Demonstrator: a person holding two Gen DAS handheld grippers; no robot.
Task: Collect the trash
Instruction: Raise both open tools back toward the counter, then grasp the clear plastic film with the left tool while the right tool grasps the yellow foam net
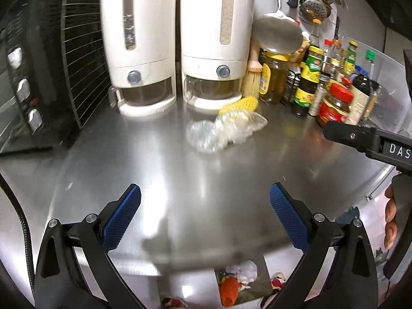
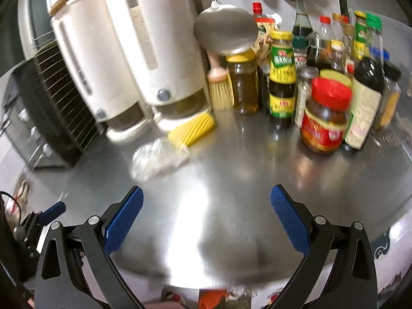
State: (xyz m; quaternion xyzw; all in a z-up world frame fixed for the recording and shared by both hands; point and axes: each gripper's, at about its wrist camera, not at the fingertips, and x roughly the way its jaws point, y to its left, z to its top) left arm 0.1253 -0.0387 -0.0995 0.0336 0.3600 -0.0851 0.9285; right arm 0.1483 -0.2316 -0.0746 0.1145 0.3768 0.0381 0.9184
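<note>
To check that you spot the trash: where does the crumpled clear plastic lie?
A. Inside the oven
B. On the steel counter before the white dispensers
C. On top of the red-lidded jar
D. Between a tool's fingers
B: the plastic rests on the counter, ungripped.

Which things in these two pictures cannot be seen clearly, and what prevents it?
- Crumpled clear plastic wrap: smeared by motion blur in the right wrist view; its contents are unreadable.
- Yellow ribbed object: partly covered by the wrap in the left wrist view; its kind is unclear.
- Opening with trash: cut off by the bottom edge.
- Bottle labels: too small and blurred to read.
</note>
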